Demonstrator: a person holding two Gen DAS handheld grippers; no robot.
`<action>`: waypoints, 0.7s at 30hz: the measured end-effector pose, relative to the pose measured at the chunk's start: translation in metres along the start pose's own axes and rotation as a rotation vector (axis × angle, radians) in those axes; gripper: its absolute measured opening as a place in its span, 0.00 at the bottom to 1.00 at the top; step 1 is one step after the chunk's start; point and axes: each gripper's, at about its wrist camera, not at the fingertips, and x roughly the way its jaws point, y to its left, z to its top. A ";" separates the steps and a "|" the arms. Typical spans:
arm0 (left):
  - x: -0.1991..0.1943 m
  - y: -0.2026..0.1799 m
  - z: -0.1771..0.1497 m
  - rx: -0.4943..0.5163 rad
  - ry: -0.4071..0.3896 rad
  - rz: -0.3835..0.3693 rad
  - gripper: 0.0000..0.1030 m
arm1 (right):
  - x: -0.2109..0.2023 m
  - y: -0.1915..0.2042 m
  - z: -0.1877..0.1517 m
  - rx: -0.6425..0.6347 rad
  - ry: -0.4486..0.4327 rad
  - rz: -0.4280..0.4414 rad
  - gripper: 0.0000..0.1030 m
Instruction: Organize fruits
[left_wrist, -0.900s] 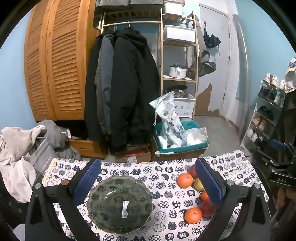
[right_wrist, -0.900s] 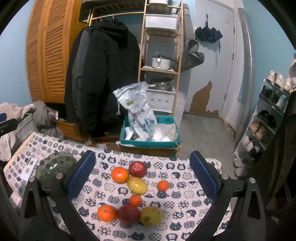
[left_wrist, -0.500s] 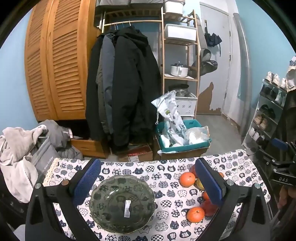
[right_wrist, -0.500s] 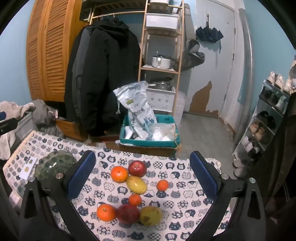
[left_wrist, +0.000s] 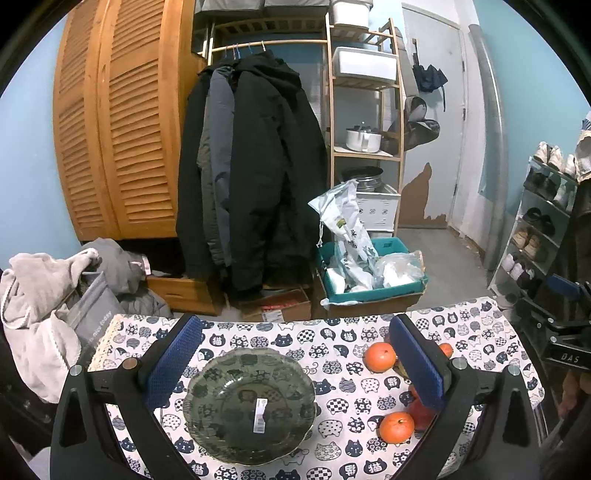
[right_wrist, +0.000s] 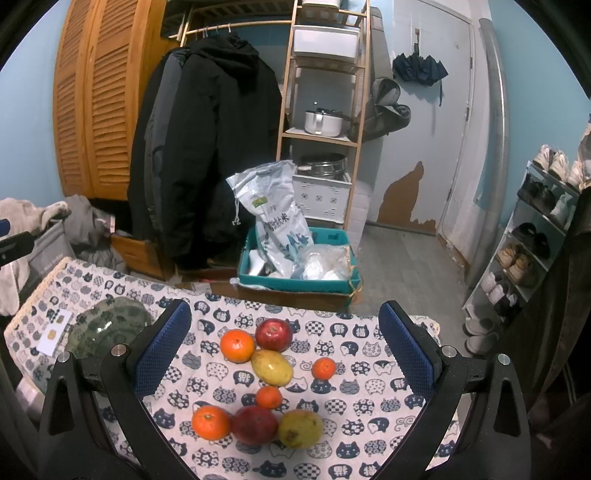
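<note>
Left gripper (left_wrist: 295, 365): jaws are standing fully spread, nothing between the pads; it is hanging over the glass dish (left_wrist: 250, 405), which is sitting framed between its two fingers.
Right gripper (right_wrist: 284, 347): jaws are standing fully spread, holding nothing; it is pointing down at the fruit group from above.
Change, left view: the dish and the counter (left_wrist: 332, 334) are sitting slightly lower in the frame than a moment ago, and more of the cloth's far edge is showing; the gripper is drifting a little, not yet committing to a reach.
Change, right view: almost none; the fruit is lying in the same places as a moment ago.
Dish: empty, resting on the patterned cloth at the left side of the counter, a label stuck inside it.
Fruit location: all loose on the cloth to the right of the dish, well apart from it.
Far row: orange (right_wrist: 238, 345) touching the red apple (right_wrist: 273, 334).
Middle: mango (right_wrist: 272, 367), small tangerine (right_wrist: 324, 368) to its right, another small tangerine (right_wrist: 269, 397) nearer.
Near row: orange (right_wrist: 211, 422), dark red apple (right_wrist: 255, 424), second mango (right_wrist: 300, 428), side by side and touching.
Meaning for the task: judged as the very start; no fruit is in the dish and no grasp is under way.
Next step, judged: the right gripper is needing to descend on one fruit, likely one at the group's edge.
</note>
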 end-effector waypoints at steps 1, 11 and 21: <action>0.000 0.000 0.000 0.001 0.001 0.002 0.99 | 0.000 0.000 0.000 -0.001 0.000 0.001 0.97; 0.001 0.001 -0.001 -0.006 -0.002 0.014 0.99 | 0.003 -0.008 -0.010 0.003 -0.014 -0.017 0.97; 0.000 0.003 -0.002 -0.010 -0.002 0.014 0.99 | -0.003 -0.002 0.001 0.003 -0.015 -0.045 0.97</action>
